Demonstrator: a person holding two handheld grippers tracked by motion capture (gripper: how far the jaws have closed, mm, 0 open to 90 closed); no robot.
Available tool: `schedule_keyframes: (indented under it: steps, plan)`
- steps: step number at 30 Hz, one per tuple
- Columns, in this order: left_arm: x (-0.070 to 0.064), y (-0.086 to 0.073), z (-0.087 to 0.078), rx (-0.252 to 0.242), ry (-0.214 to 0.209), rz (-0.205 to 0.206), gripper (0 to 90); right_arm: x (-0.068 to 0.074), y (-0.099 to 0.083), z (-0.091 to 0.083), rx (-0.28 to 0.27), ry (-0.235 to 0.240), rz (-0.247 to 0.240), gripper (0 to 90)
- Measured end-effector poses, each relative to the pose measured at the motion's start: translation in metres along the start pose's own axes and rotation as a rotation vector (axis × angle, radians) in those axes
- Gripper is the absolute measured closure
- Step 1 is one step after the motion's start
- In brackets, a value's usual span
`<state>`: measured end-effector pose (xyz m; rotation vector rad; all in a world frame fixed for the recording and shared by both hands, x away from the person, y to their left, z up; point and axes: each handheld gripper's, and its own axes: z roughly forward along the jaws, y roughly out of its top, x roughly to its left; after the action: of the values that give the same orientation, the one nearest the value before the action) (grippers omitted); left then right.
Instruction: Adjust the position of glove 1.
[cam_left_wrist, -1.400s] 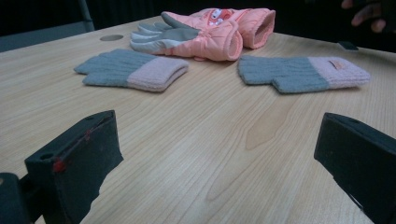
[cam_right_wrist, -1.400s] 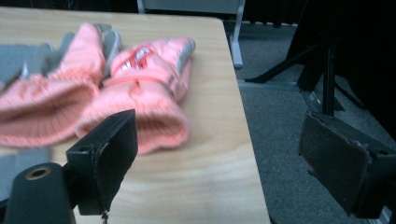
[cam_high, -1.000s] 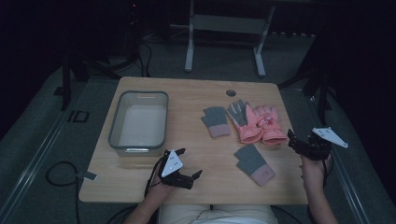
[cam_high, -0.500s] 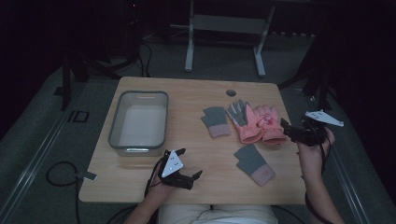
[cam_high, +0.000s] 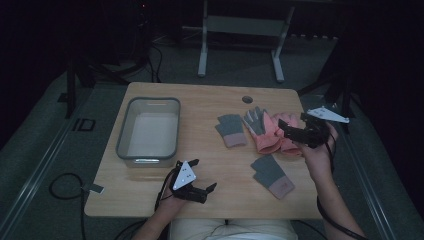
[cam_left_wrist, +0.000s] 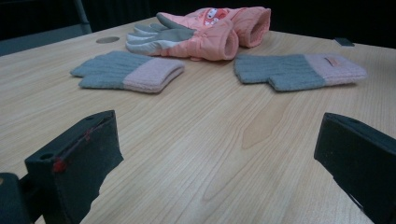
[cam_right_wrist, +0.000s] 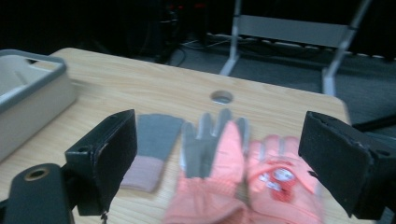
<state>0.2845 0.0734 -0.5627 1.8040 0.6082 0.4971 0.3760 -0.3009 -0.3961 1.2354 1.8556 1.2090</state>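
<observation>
Hovering over the pink gloves (cam_high: 274, 131) near the worktop's (cam_high: 210, 170) right edge, the right gripper (cam_high: 295, 134) is holding its fingers wide; it is probably best lowering squarely over one cuff before closing. The left gripper (cam_high: 200, 191) is resting wide-fingered at the near edge. Grey mittens (cam_high: 231, 130) and a tub (cam_high: 148, 130) are sharing the pale wood; the room behind is lying dark.

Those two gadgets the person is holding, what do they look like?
Both are black, two-jawed tools. The left gripper and right gripper each carry a pale grey three-cornered plate on top and trail a black cable. The left one's blocky jaw shows red marks.
</observation>
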Motion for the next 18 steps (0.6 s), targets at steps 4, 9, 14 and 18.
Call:
schedule_keyframes:
  steps: [4, 9, 14, 18]
  plan:
    - [0.000, 0.000, 0.000, 0.001, 0.000, 0.000, 0.0, 0.010, 0.004, 0.011, 0.011, 0.050, -0.015, 13.3]
    - [0.000, 0.000, 0.000, 0.000, -0.001, -0.001, 0.0, 0.021, 0.005, 0.030, 0.058, 0.081, -0.009, 13.8]
    - [0.000, 0.000, 0.000, -0.001, -0.003, -0.004, 0.0, 0.031, 0.006, 0.045, 0.075, 0.120, -0.017, 15.9]
    - [0.000, 0.000, 0.000, -0.001, -0.004, -0.002, 0.0, 0.041, 0.008, 0.055, 0.073, 0.152, -0.056, 23.4]
